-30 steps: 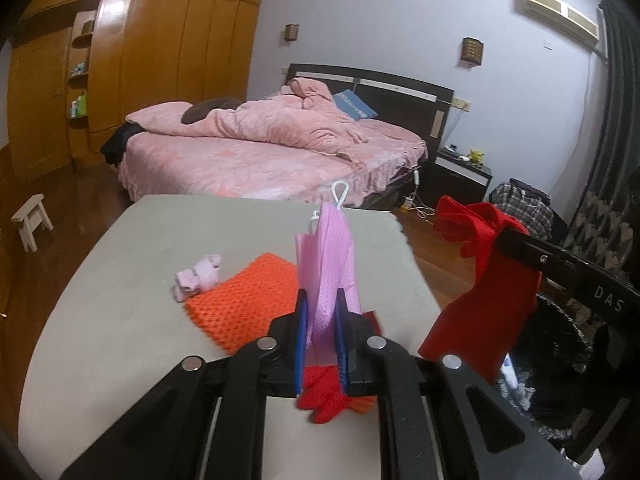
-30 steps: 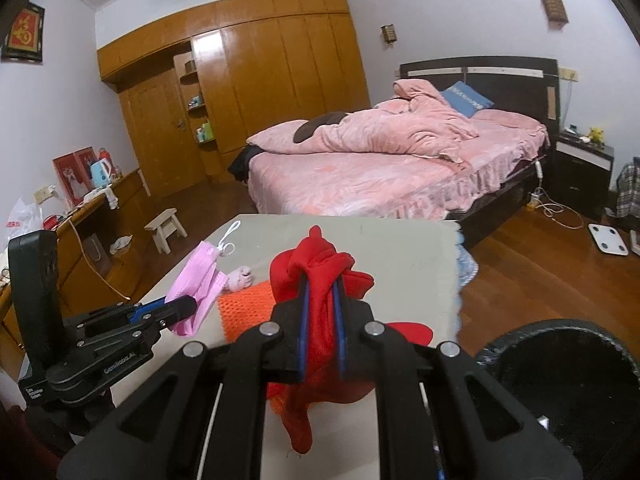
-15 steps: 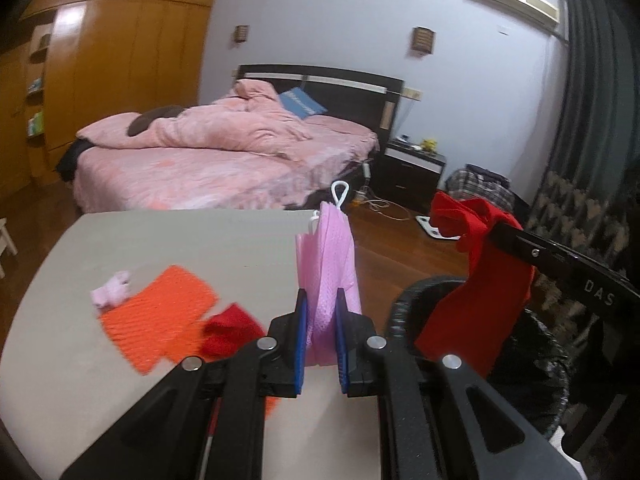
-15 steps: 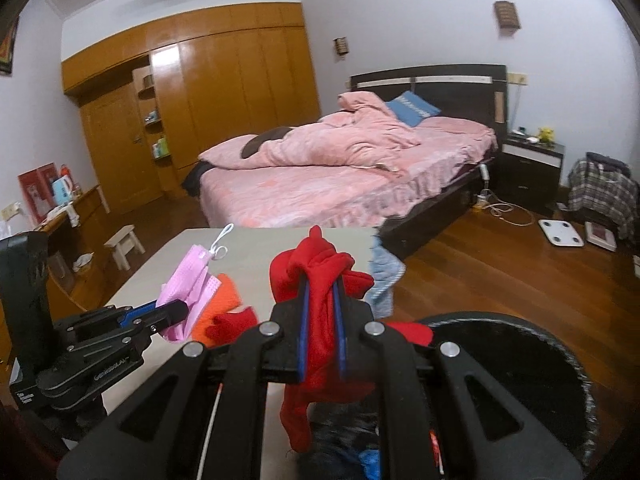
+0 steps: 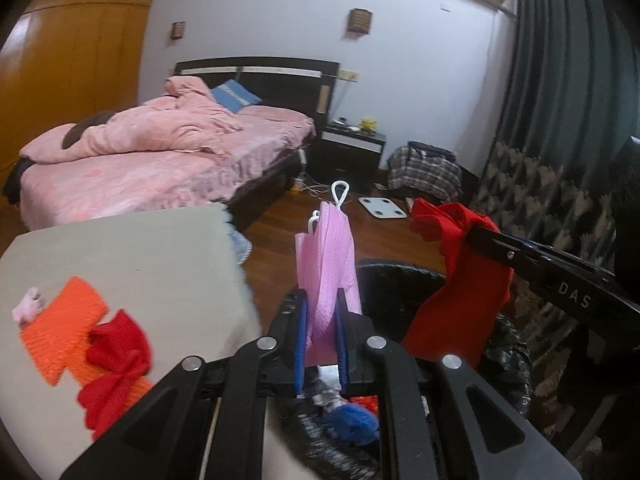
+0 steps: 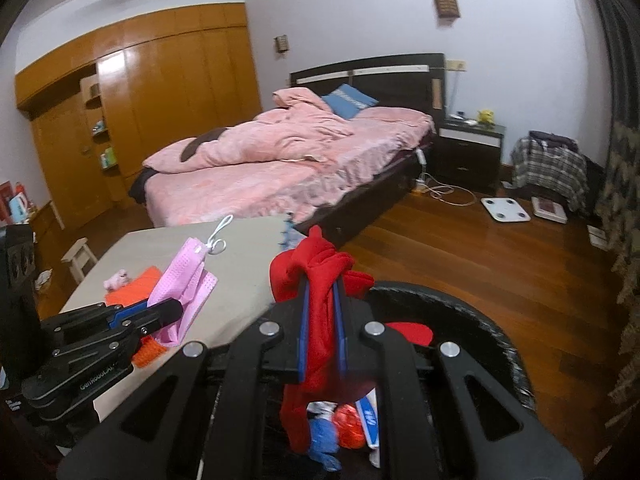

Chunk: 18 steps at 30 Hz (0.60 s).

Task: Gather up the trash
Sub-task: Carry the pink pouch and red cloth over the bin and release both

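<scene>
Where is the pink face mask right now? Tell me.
The pink face mask is pinched in the left claw, at the black trash bin's near rim, right of the table.

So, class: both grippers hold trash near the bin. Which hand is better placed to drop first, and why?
Probably the right. Its gripper hangs the red cloth over the bin; the left gripper's pink mask sits nearer the rim.

Dim indoor light (fisheye-bent edges), slight motion blur.

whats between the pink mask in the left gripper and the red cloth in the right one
In the left wrist view, nothing solid: between the pink mask and the red cloth is an open gap, with the black trash bin rim behind and below it.
</scene>
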Each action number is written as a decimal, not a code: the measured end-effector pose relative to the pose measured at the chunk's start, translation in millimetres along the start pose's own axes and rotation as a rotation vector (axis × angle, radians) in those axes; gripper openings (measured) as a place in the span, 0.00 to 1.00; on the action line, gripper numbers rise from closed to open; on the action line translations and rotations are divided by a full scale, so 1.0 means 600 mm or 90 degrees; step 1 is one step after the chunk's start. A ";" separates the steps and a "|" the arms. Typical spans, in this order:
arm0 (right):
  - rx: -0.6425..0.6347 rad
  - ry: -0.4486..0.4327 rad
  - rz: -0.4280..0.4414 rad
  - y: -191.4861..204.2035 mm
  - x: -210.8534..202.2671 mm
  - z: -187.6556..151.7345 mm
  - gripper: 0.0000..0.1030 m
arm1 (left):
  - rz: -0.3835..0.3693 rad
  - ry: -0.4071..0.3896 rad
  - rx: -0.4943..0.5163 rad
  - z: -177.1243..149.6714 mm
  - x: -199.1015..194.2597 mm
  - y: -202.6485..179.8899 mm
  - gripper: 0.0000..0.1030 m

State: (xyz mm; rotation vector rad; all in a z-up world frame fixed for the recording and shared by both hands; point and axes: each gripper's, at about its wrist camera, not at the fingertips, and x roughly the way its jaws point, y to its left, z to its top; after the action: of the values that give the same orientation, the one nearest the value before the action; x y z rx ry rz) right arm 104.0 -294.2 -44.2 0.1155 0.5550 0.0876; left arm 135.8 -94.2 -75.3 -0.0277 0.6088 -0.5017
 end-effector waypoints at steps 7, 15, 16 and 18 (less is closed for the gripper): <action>0.018 0.015 -0.039 -0.042 0.002 -0.023 0.10 | -0.026 0.014 0.017 -0.003 0.043 -0.044 0.12; 0.040 0.038 -0.075 -0.075 0.011 -0.050 0.32 | -0.067 0.034 0.015 -0.008 0.075 -0.065 0.38; 0.043 0.037 -0.081 -0.078 0.010 -0.053 0.38 | -0.070 0.034 0.016 -0.010 0.076 -0.065 0.41; 0.045 0.035 -0.088 -0.081 0.006 -0.057 0.47 | -0.067 0.033 0.018 -0.010 0.078 -0.063 0.45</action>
State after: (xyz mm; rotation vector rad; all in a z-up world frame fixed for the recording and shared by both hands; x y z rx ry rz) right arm 91.4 -338.8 -81.7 0.1428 0.6196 -0.0642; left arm 148.9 -148.2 -99.0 -0.0208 0.6533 -0.6149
